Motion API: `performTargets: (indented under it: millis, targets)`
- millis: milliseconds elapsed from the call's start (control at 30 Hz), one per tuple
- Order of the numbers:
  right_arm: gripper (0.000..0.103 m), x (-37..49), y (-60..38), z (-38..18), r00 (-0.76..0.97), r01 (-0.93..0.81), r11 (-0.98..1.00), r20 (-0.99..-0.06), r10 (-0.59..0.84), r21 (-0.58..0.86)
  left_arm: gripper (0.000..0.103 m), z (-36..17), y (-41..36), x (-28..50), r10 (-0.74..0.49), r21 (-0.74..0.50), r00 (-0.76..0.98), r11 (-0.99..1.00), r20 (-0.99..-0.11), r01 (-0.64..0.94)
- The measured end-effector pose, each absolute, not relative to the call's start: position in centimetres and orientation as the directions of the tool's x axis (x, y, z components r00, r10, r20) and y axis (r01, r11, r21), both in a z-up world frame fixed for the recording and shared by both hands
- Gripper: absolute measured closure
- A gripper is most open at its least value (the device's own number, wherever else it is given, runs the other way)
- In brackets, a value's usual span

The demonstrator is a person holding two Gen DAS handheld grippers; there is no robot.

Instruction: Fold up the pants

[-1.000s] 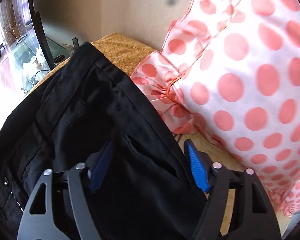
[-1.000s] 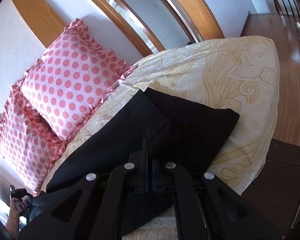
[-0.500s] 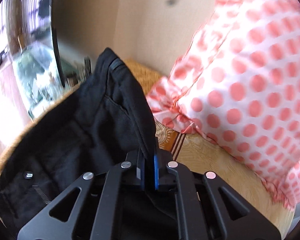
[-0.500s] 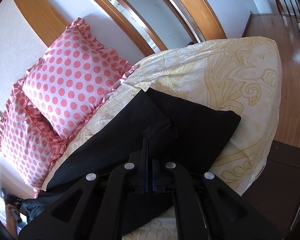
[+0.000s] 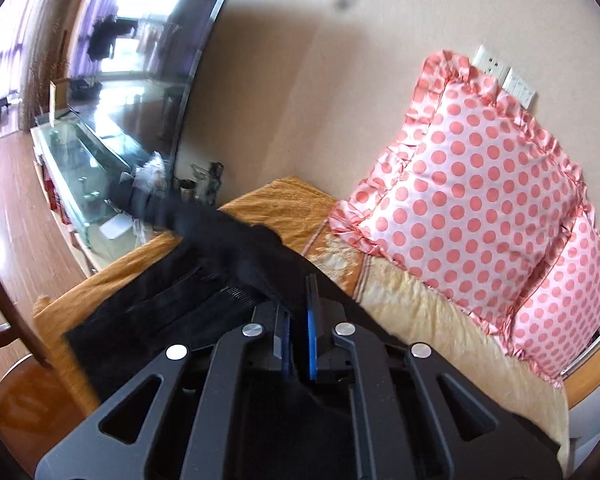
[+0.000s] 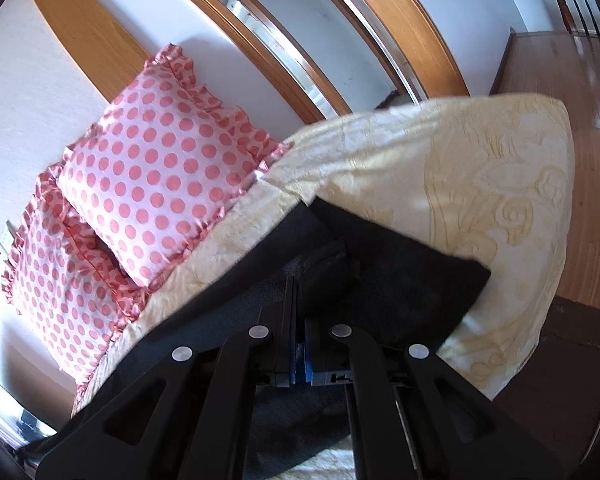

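Black pants (image 5: 228, 264) are spread across the bed (image 6: 480, 168). The waist end is clamped in the left gripper (image 5: 300, 320); a leg fold is clamped in the right gripper (image 6: 300, 312).

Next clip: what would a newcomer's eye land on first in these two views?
Probably the pink polka-dot pillows, leaning against the wall at the head of the bed. Next, the black pants spread on the pale yellow bedspread, with the left tool and the right tool each shut on the dark fabric.
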State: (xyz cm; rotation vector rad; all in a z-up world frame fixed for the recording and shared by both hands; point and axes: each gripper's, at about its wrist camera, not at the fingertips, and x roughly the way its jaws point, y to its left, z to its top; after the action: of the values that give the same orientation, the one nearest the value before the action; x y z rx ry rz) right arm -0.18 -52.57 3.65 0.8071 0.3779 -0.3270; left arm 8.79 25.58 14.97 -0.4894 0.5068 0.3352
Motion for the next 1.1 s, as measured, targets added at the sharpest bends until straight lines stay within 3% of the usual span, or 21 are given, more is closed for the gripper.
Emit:
performTargets:
  millis: [267,533,667,833,933,1100]
  targets:
    - [0.101,-0.8,-53.6,5.0,0.893,0.419,0.626,-0.422,-0.154,0.658,0.097,8.1,26.5,2.1,0.173,-0.408,0.787,0.778,-0.593,-0.478]
    - [0.101,-2.1,-54.1,5.5,0.909,0.399,0.594,-0.388,-0.153,0.699,0.097,5.8,26.2,-0.1,0.207,-0.419,0.795,0.759,-0.571,-0.499]
    - [0.101,-1.7,-54.5,4.9,0.881,0.448,0.589,-0.446,-0.160,0.673,0.096,4.1,26.5,-0.1,0.183,-0.428,0.777,0.748,-0.602,-0.508]
    - [0.101,-1.8,-54.9,3.5,0.864,0.470,0.567,-0.484,-0.139,0.677,0.071,4.6,27.0,-1.0,0.205,-0.425,0.780,0.743,-0.591,-0.517]
    - [0.101,-1.6,-55.0,3.0,0.852,0.483,0.568,-0.507,-0.129,0.667,0.064,5.4,27.5,-1.2,0.243,-0.401,0.780,0.747,-0.577,-0.530]
    - [0.101,-1.4,-55.0,2.8,0.842,0.488,0.581,-0.526,-0.118,0.651,0.063,5.1,28.0,-0.4,0.277,-0.356,0.753,0.750,-0.596,-0.558]
